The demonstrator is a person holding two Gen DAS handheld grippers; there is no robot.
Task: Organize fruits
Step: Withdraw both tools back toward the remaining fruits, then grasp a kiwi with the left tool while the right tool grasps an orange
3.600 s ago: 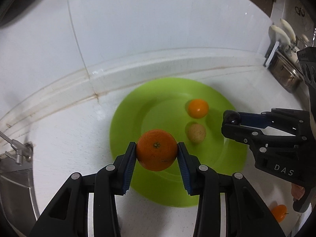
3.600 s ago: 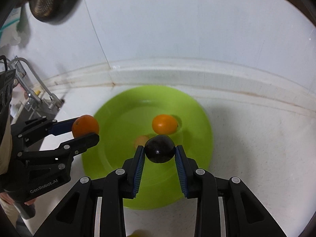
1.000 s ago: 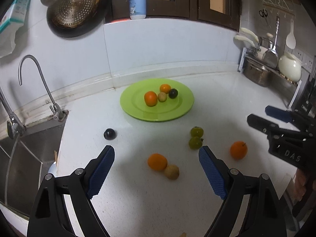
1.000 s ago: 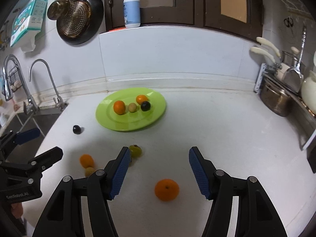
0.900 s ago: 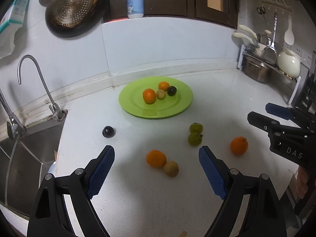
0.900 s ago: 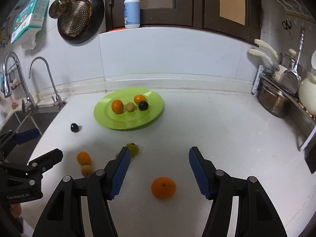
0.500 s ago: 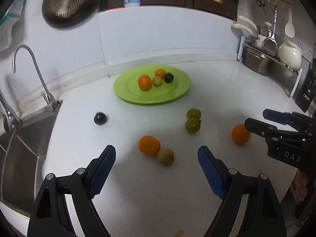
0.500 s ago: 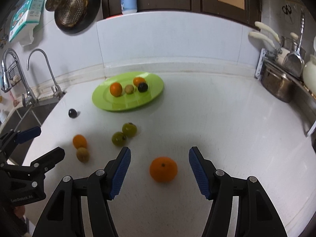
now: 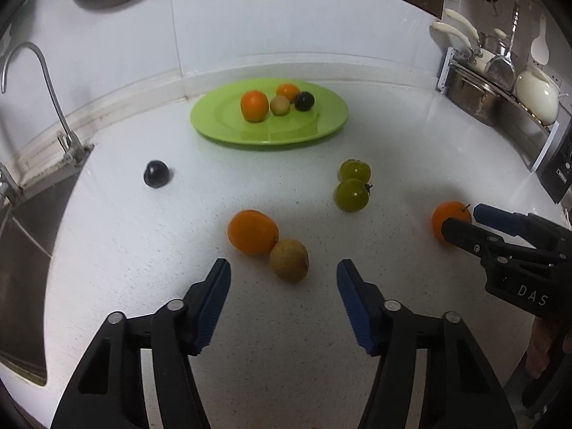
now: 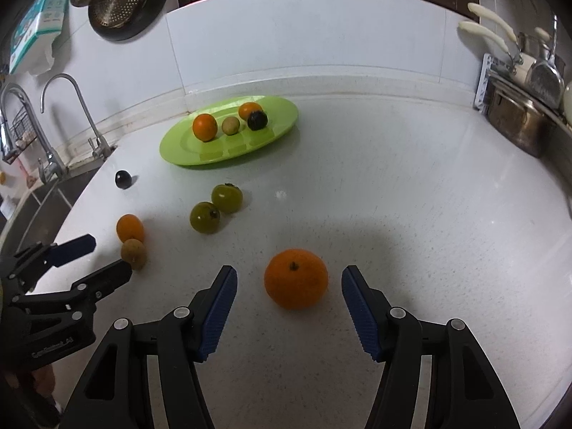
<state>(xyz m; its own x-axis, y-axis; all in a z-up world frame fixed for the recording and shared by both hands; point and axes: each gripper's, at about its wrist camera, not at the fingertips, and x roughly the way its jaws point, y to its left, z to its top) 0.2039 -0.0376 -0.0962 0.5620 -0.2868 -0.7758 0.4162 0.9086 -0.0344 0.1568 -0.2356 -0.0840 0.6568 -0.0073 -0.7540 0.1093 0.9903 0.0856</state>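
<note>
Both tongs are wide open and hold nothing. Left tongs (image 9: 284, 300) hang low over the counter (image 9: 411, 150) with the kiwi (image 9: 289, 260) just ahead of the blue pads, so that looks like the next pick. An orange (image 9: 253, 231) touches the kiwi on its far left side, so the pads must slip in without bumping it, or it may roll. Farther left, near the sink (image 9: 21, 250), sits 1 dark plum (image 9: 156, 174) all alone. At the back is the green plate (image 9: 321, 125), and 4 fruits already sit on it in a close bunch, so the plate seems to be the home for all the fruit. In the middle of the counter 2 green fruits (image 9: 352, 184) touch each other. On the right, the right tongs (image 10: 289, 305) also hang low, with a big orange (image 10: 296, 278) right between the open pads, lined up for a grab. I think about 4 of 10 fruits are done, and 6 still wait on the counter. Round fruit rolls easily, so a soft, centered squeeze is best.
</note>
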